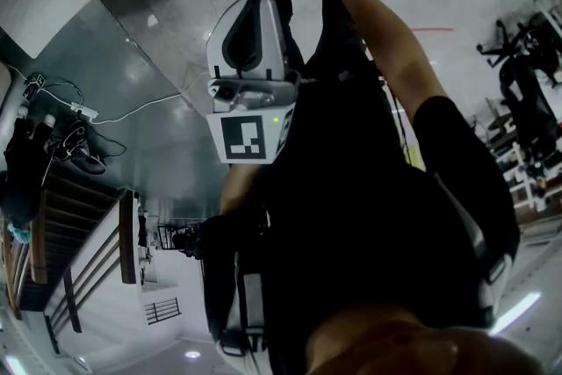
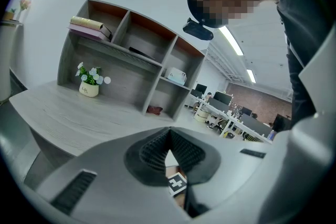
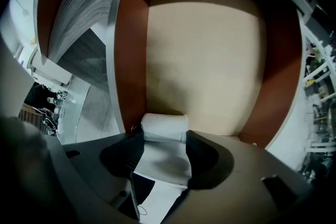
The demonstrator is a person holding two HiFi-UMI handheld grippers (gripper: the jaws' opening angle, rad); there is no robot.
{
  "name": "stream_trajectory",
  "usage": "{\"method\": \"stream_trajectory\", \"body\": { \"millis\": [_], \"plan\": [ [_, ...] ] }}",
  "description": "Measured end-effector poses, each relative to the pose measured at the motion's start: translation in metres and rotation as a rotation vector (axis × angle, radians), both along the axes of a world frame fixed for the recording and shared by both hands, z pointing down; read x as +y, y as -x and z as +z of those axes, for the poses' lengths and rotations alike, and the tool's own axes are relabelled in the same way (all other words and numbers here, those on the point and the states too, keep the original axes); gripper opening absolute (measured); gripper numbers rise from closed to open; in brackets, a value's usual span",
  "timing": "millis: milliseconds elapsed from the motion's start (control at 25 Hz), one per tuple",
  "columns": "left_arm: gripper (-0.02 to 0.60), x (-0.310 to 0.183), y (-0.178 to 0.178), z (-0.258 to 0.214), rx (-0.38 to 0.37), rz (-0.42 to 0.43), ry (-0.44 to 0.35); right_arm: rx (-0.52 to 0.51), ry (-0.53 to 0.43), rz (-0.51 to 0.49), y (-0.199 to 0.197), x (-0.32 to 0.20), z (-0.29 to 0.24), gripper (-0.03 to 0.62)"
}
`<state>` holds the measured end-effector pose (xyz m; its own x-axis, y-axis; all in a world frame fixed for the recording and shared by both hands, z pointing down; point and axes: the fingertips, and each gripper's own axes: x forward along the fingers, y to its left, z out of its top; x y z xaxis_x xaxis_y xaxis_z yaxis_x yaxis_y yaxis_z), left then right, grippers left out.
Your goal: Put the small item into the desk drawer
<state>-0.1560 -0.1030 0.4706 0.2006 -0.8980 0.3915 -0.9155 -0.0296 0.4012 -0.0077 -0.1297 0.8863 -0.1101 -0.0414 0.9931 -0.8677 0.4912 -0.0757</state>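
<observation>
1. The small white item (image 3: pixel 165 124), a soft roll with a flat tail, is pinched between my right gripper's (image 3: pixel 164 140) jaws, over the open drawer (image 3: pixel 128 60).
2. I see a wide tan floor ahead, with red-brown walls close on both sides.
3. My left gripper (image 2: pixel 169 139) is closed on nothing and faces the desk (image 2: pixel 68 113).

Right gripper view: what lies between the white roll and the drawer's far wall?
Nothing. In the right gripper view, only the drawer's bare tan floor lies between the white roll, held by the right gripper, and that wall.
</observation>
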Motion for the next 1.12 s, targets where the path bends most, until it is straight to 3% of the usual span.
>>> {"method": "stream_trajectory", "body": {
  "millis": [680, 1120],
  "plan": [
    [-0.002, 0.005, -0.004, -0.003, -0.002, 0.01, -0.015, -0.036, -0.013, 0.035, 0.001, 0.007, -0.003, 0.247],
    [-0.002, 0.008, -0.014, -0.023, -0.014, 0.02, -0.057, -0.059, -0.041, 0.061, -0.006, 0.007, -0.034, 0.245]
  ]
}}
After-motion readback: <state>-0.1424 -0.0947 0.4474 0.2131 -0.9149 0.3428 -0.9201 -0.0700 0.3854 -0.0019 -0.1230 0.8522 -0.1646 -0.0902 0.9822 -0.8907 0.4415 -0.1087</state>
